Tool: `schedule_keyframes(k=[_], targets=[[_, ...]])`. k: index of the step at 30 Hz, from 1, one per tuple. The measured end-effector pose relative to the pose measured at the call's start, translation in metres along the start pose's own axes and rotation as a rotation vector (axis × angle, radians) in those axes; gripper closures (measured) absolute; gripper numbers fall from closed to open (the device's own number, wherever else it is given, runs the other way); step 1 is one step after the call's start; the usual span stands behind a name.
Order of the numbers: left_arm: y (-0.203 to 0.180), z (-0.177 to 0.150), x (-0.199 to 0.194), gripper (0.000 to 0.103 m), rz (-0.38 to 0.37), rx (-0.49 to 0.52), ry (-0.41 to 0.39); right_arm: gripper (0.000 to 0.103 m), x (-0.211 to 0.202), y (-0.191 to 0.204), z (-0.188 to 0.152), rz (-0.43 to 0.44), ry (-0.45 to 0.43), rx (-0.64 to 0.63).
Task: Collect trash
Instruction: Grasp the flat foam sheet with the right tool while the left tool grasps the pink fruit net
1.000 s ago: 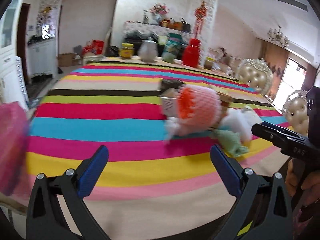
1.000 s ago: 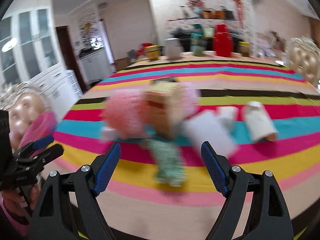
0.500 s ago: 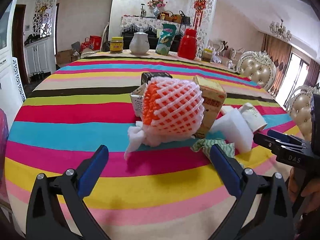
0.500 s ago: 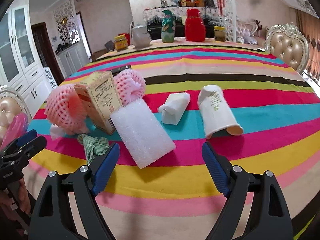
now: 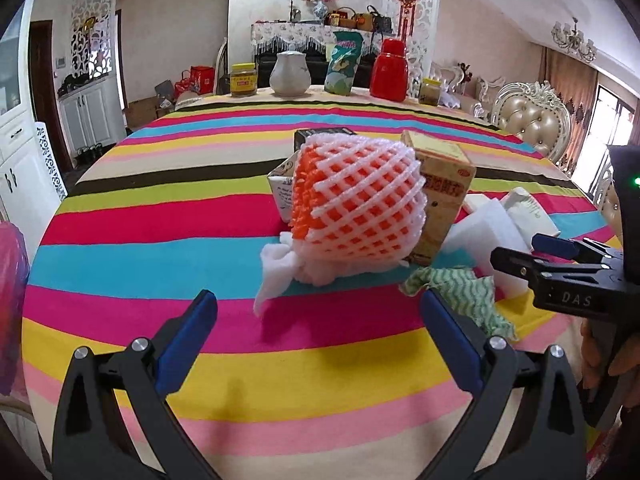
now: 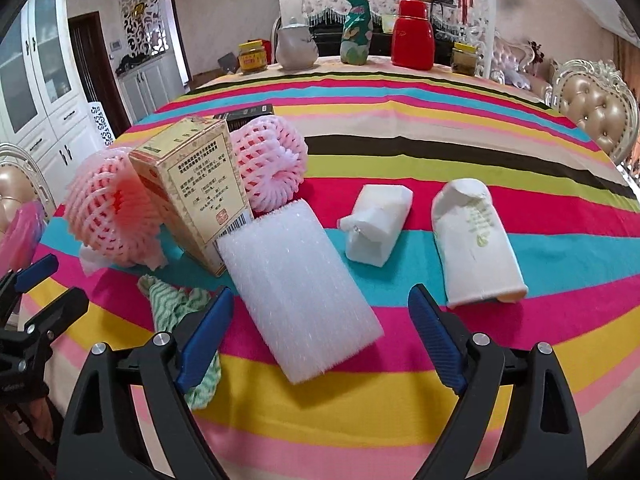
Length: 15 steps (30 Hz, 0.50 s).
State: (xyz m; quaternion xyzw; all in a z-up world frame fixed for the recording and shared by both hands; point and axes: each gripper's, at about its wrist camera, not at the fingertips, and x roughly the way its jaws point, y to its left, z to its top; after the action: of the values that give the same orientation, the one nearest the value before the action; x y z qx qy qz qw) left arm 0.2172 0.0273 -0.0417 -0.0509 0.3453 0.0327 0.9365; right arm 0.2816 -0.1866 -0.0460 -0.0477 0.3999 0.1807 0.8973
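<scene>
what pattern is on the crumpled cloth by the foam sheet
Green and white wavy stripes on the crumpled cloth; the left wrist view shows it best.

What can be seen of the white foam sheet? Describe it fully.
The white foam sheet is a thick rectangular slab of soft, finely ribbed packing foam. It lies tilted, its far end propped against the tan carton, its near end on the striped tablecloth. It sits just ahead of the open right gripper, untouched.

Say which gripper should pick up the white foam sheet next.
Right. The right gripper stands open with the white rectangular foam sheet directly ahead between its fingers. The left gripper faces the orange foam fruit net; the sheet lies off to its side.
</scene>
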Motion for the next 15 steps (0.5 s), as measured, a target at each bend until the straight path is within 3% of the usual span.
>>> schedule_keyframes(k=[10,12,15], targets=[[0.019,0.001,0.009,0.005,0.019,-0.088,0.043,0.021,0.018,0.006,0.005,0.028,0.026,-0.006],[0.019,0.001,0.011,0.005,0.017,-0.088,0.051,0.032,0.018,0.007,0.006,0.028,0.029,-0.007],[0.017,0.003,0.011,0.005,0.013,-0.078,0.050,0.037,0.011,0.006,0.004,0.046,0.002,0.003]])
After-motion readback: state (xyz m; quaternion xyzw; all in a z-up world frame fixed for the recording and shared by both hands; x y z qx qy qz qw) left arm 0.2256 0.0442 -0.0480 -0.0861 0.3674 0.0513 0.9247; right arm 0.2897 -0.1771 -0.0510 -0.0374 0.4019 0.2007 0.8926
